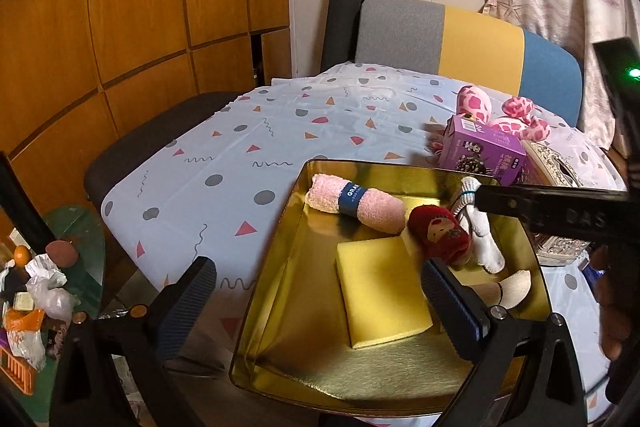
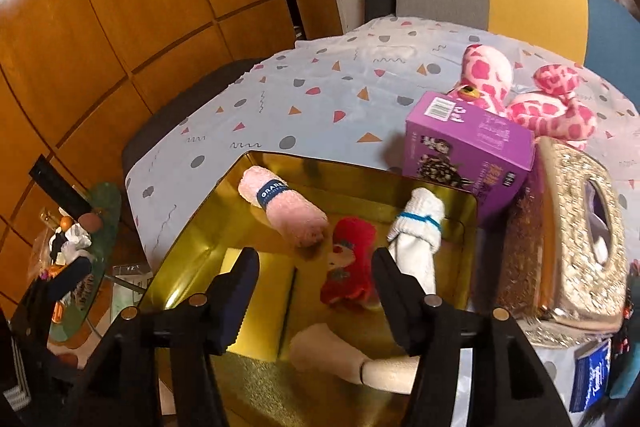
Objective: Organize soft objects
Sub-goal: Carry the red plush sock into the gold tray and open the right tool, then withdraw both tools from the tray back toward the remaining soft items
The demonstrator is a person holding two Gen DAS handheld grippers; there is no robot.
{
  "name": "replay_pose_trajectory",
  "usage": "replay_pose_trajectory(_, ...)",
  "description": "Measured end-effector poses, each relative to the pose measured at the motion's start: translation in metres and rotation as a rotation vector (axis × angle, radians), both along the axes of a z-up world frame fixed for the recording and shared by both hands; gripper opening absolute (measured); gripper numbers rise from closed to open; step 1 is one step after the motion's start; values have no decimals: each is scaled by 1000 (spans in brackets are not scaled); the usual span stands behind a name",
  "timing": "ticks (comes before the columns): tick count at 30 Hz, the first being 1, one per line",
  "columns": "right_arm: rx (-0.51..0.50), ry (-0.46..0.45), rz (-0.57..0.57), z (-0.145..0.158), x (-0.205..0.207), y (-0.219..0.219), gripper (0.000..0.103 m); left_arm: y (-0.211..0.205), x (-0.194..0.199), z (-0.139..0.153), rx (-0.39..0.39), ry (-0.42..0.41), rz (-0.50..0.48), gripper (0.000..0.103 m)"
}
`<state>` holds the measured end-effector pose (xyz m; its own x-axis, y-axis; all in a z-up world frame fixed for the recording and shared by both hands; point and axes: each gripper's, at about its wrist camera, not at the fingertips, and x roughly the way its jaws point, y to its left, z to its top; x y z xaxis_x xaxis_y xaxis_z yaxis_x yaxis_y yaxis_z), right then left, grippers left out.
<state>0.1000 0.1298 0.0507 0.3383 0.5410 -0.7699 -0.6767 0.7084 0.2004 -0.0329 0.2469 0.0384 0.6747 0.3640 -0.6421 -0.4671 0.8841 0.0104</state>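
Right gripper (image 2: 316, 291) open over gold tray (image 2: 192, 227), nothing between pads. Left gripper (image 1: 320, 303) open, straddling tray's near-left rim (image 1: 256, 311), empty.

In tray: pink towel roll (image 2: 284, 211), red doll (image 2: 348, 259), white sock bundle (image 2: 416, 239) leaning on far wall, yellow sponge (image 1: 380, 291), brush (image 2: 360, 363).

Risks – sock bundle may topple; left finger may nudge rim and slide tray.

Pink plush (image 2: 532, 99) outstanding, behind purple box (image 2: 468, 151) – tight right side, tissue box (image 2: 580, 239) close. Left tablecloth (image 2: 280, 99) open.

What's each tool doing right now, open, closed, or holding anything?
Left tool: open, holding nothing, over the near edge of the gold tray.
Right tool: open, holding nothing, above the tray; the white sock roll lies free.
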Motion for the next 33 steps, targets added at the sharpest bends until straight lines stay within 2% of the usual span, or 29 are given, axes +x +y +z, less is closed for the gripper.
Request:
replay_pose_trajectory(11, 28, -118, -77, 21, -24, -52, 59, -28, 3, 6, 24, 1, -62, 103)
replay_pose_trajectory(16, 41, -158, -146, 29, -25, -90, 59, -49, 9, 11, 38, -11, -122, 103)
replay_pose_trajectory(19, 29, -183, -214, 33, -21, -122, 59, -62, 15, 15, 13, -18, -189, 103)
replay_pose_trajectory(26, -16, -235, -464, 40, -3, -233, 59, -108, 30, 21, -72, -36, -372, 103)
replay_pose_trajectory(29, -10, -238, -627, 43, 6, -293, 59, -138, 45, 15, -106, 14, -470, 102)
replay_pose_trajectory(33, 6, -246, -867, 37, 13, -368, 59, -184, 68, 4, -135, 95, -599, 93)
